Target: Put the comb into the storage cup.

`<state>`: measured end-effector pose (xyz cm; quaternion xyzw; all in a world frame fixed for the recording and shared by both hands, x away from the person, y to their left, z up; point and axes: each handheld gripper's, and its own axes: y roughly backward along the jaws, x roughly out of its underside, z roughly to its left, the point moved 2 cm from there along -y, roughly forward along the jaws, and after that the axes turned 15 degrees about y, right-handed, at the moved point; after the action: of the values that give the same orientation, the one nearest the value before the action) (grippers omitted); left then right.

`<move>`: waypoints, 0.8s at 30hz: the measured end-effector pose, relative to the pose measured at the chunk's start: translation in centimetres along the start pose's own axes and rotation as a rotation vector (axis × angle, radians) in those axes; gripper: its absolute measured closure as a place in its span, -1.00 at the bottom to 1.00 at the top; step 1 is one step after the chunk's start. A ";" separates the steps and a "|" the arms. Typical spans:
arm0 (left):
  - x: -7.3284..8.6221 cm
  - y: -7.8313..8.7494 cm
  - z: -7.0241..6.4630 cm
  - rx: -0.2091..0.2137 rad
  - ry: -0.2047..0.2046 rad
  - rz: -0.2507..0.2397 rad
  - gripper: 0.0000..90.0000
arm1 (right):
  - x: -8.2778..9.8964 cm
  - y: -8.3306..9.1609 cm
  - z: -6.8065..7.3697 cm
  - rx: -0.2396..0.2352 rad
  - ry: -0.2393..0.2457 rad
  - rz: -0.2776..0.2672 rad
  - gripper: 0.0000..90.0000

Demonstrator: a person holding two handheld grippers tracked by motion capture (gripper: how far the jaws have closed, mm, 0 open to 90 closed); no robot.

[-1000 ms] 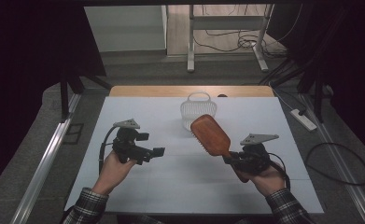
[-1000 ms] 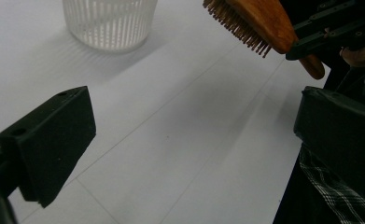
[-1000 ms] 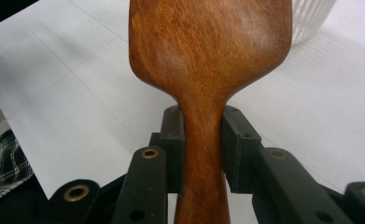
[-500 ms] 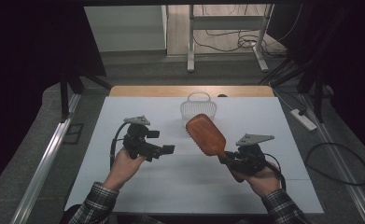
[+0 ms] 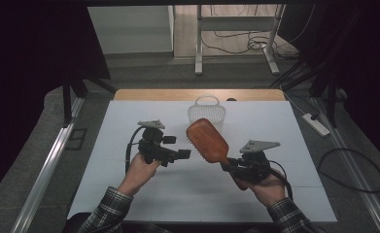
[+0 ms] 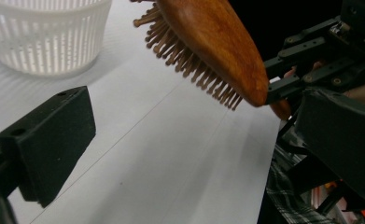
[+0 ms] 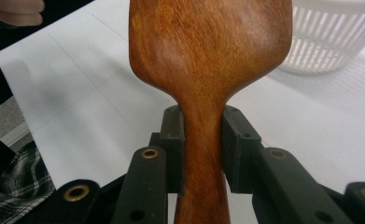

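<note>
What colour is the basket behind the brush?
White, with slotted walls; the basket shows best in the left gripper view.

You work at a flat bench (image 5: 144, 194) under a white, faintly gridded sheet, with a strip of pale wood (image 5: 129, 94) showing along its far edge. Around you lies grey carpeted floor (image 5: 357, 141). To your left a long silver metal rail (image 5: 49, 167) runs alongside the bench. To your right a white power strip (image 5: 316, 124) rests on the carpet, and a black cable loop (image 5: 355, 167) curls nearer you. Beyond the bench stand the grey metal legs (image 5: 198, 39) of another table on a paler floor, with dark cables (image 5: 236, 41) tangled between them. Both sides of the room fall into deep shadow.
</note>
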<state>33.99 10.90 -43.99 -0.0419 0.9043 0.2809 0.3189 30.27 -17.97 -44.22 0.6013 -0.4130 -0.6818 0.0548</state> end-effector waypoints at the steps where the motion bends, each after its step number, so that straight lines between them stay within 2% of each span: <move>1: -0.1 -0.1 0.0 0.004 0.001 0.000 -1.00 | 0.0 0.0 0.0 0.000 0.000 0.000 0.60; 19: -0.9 -2.0 -0.2 0.067 0.026 0.010 -1.00 | -0.8 -0.8 1.6 -0.037 0.019 -0.033 0.60; 24: -1.0 -2.3 -0.4 0.073 0.033 0.015 -1.00 | -1.0 -1.1 2.0 -0.049 0.030 -0.041 0.60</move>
<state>35.14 8.68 -44.28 -0.0282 0.9193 0.2496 0.3030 29.25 -15.71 -44.30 0.6181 -0.3831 -0.6837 0.0616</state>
